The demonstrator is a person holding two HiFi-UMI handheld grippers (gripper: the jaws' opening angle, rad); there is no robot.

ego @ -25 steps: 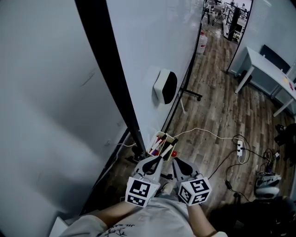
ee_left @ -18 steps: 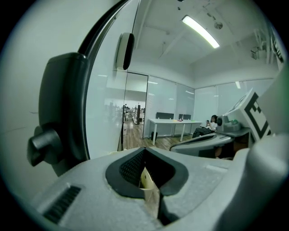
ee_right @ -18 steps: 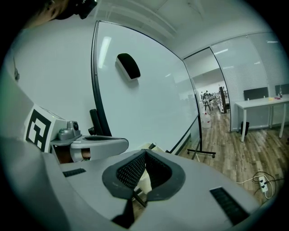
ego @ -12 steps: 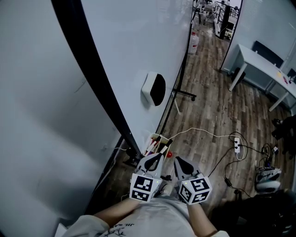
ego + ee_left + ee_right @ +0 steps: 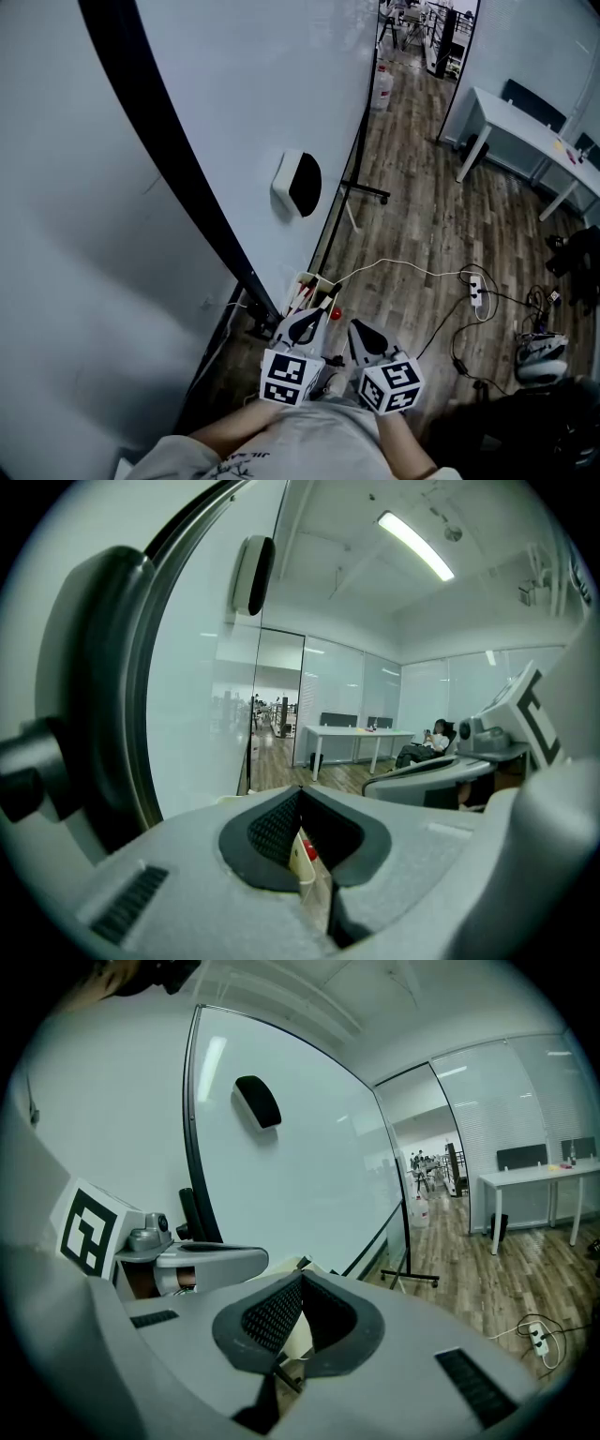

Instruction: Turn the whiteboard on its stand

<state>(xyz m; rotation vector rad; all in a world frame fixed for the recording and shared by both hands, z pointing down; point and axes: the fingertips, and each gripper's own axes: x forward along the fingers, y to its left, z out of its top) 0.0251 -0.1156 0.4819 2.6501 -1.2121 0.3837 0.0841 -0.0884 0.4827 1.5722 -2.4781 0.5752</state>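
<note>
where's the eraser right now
In the head view, the eraser is stuck on the whiteboard, just left of centre, near the board's right edge and above the tray of markers.

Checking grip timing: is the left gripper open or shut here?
Shut. In its own view the left gripper has its jaws together, with nothing between them.

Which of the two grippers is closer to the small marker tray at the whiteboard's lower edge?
The left gripper: in the head view its tip almost reaches the marker tray, while the right gripper sits farther from it, over the wooden floor.
</note>
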